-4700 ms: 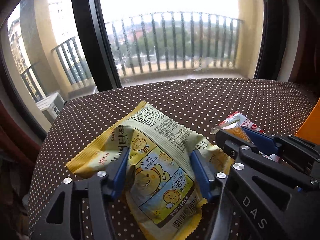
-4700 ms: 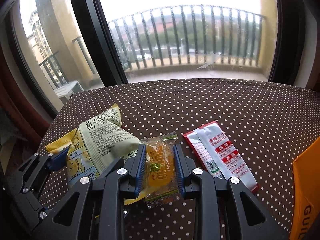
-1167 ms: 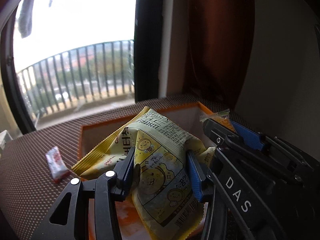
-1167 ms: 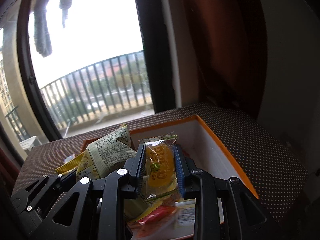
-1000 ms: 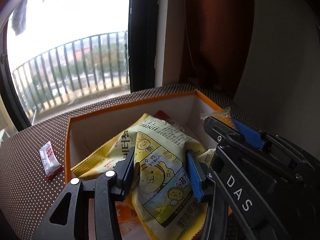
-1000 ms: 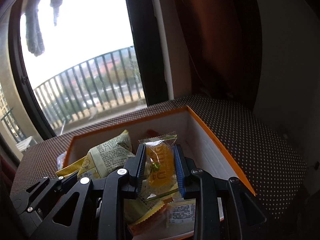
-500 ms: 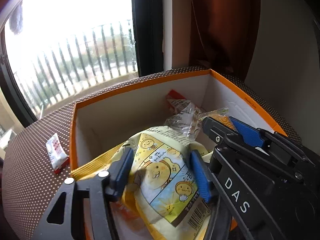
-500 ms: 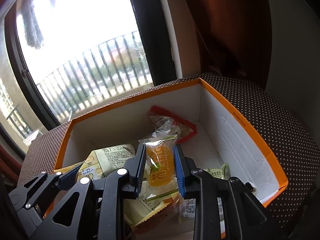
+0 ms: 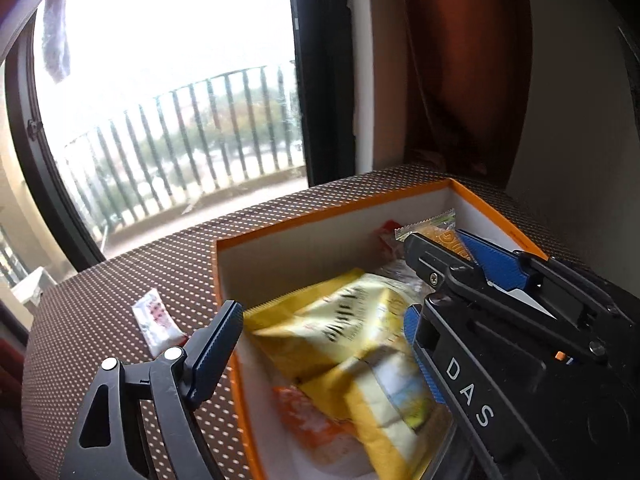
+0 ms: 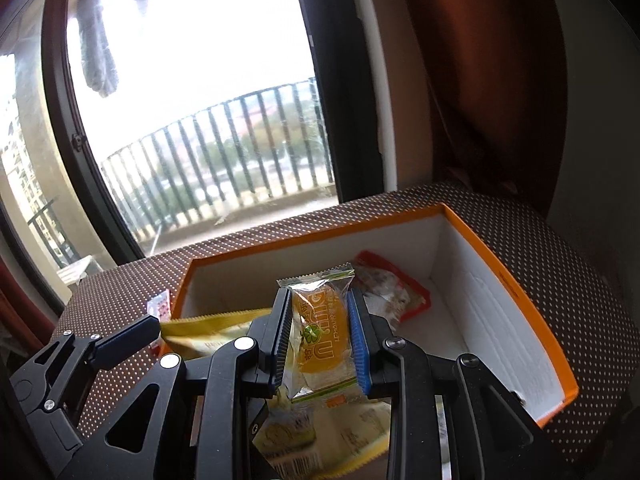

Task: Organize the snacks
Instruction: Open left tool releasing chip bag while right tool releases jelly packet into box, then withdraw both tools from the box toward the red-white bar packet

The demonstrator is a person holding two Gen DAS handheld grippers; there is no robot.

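Note:
A yellow chip bag (image 9: 344,344) lies blurred inside the orange box (image 9: 320,220), on top of other packets. My left gripper (image 9: 320,332) hangs over it with its jaws opening; neither pad presses on the bag. My right gripper (image 10: 320,340) is shut on a small orange-yellow cake packet (image 10: 322,332) and holds it above the box (image 10: 500,272). The left wrist view shows the same packet (image 9: 436,232) sticking out of the right gripper's blue pads (image 9: 496,266). In the right wrist view, a left gripper finger (image 10: 128,338) appears at the lower left.
A red-edged snack packet (image 10: 392,292) lies at the far end of the box. A small red and white sachet (image 9: 156,320) rests on the dotted brown tablecloth (image 9: 100,312) left of the box. Window, balcony railing and a brown curtain stand behind.
The left jaws have spread and let go of the yellow bag, which has dropped into the box. Both grippers have drawn back a little. The right grip on the packet is unchanged.

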